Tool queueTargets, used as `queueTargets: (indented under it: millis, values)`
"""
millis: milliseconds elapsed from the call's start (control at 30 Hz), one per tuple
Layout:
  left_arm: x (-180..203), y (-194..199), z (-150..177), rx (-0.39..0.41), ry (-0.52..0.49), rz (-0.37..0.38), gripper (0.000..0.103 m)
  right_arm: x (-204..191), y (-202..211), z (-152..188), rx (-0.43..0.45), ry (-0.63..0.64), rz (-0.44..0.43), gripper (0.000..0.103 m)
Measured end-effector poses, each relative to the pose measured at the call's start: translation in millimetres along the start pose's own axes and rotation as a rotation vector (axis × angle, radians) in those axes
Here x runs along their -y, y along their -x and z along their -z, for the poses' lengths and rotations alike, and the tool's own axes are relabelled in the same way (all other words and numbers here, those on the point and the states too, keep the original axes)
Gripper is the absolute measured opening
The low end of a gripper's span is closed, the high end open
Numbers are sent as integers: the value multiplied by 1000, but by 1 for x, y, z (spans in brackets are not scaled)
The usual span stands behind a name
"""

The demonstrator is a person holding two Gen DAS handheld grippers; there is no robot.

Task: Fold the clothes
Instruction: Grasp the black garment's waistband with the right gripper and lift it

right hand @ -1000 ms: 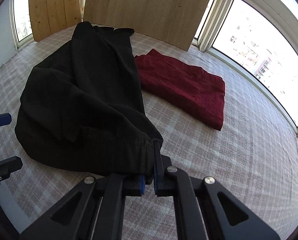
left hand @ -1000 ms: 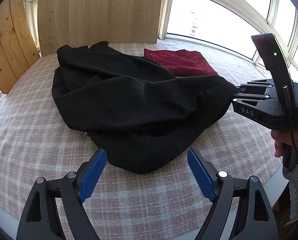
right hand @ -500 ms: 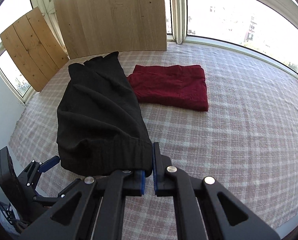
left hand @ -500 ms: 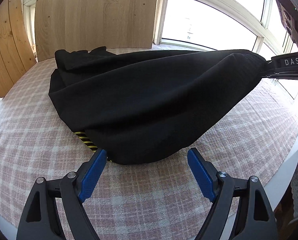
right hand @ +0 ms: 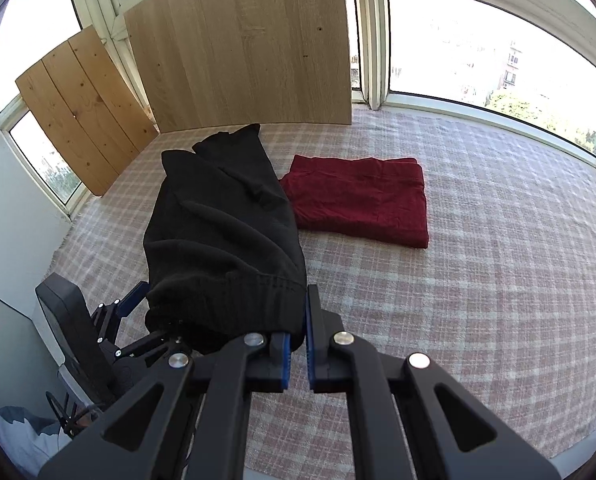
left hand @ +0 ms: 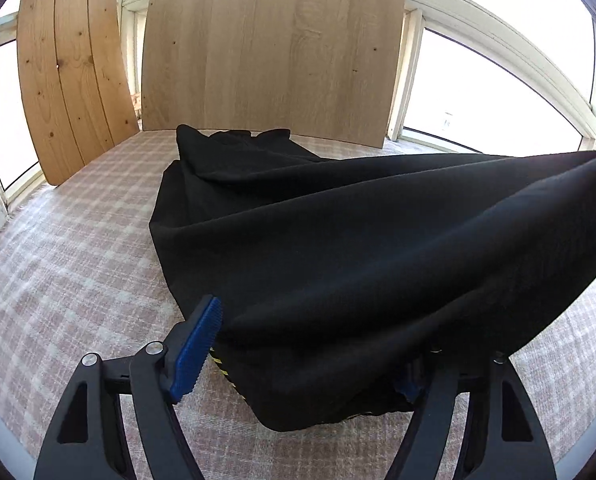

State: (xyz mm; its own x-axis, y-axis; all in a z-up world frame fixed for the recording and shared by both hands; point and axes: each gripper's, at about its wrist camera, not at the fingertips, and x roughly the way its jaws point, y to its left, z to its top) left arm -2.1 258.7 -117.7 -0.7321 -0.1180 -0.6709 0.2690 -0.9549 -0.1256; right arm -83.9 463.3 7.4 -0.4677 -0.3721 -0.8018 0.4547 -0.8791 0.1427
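Left hand-held gripper [left hand: 303, 354] advanced, wide around black garment [left hand: 357, 248]; right [right hand: 296, 354] clamps hem; red garment [right hand: 361, 200] right-view only.

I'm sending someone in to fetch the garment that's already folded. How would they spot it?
Look at the checked blanket covering the surface by the windows. Near its middle, right of the rumpled black garment, lies the red garment. It is the only one lying flat as a neat rectangle, and no gripper touches it.
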Motion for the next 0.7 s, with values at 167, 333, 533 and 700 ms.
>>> queueTargets:
  millis: [167, 333, 533, 700]
  values:
    - [-37, -6, -18, -18, 95, -5, 32, 1, -3, 9, -2, 31, -9, 5]
    - [-53, 35, -64, 86, 22, 18, 10, -10, -11, 20, 1, 56, 12, 6]
    - [-69, 102, -132, 232, -91, 23, 9, -52, -13, 17, 53, 80, -42, 6]
    - [-95, 151, -188, 299, -184, 25, 8, -98, -5, -5, 136, 79, -121, 6]
